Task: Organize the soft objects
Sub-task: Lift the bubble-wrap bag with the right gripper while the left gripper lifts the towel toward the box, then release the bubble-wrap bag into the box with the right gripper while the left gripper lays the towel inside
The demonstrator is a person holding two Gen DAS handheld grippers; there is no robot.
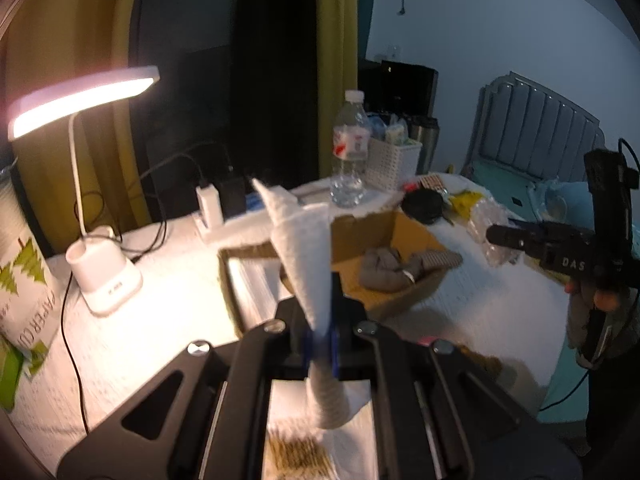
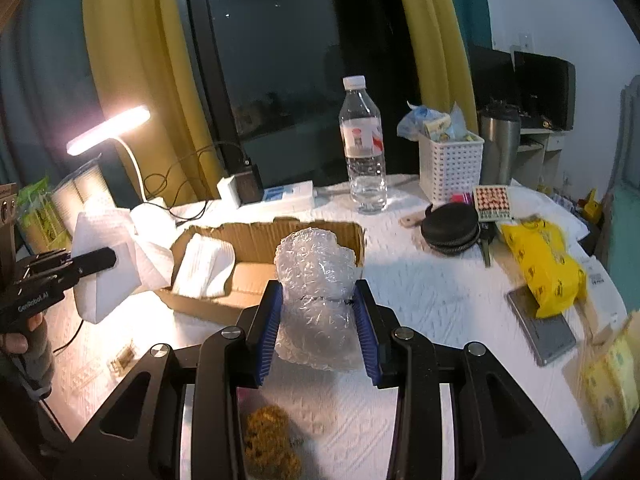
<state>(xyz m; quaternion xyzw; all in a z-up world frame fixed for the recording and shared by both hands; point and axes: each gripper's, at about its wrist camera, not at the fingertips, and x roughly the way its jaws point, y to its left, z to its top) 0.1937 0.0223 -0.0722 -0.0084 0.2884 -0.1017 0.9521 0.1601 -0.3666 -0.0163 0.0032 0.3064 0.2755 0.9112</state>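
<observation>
My left gripper [image 1: 320,344] is shut on a white foam sheet [image 1: 304,256] and holds it above the table, left of the open cardboard box [image 1: 400,236]. In the right wrist view the left gripper [image 2: 100,260] and its sheet [image 2: 104,268] show at the left. My right gripper [image 2: 318,320] is shut on a wad of clear bubble wrap [image 2: 316,280] in front of the box [image 2: 256,240]. A grey-beige cloth bundle [image 1: 396,268] lies in the box, and a folded white foam piece [image 2: 208,264] shows in it too. The right gripper [image 1: 504,236] also shows in the left wrist view.
A lit desk lamp [image 1: 100,280], a water bottle [image 2: 362,148], a white basket [image 2: 450,168], a black round case [image 2: 450,228], a yellow bag [image 2: 544,264] and a grey tablet [image 2: 540,328] stand on the white table. A brown fuzzy lump [image 2: 268,440] lies near the front edge.
</observation>
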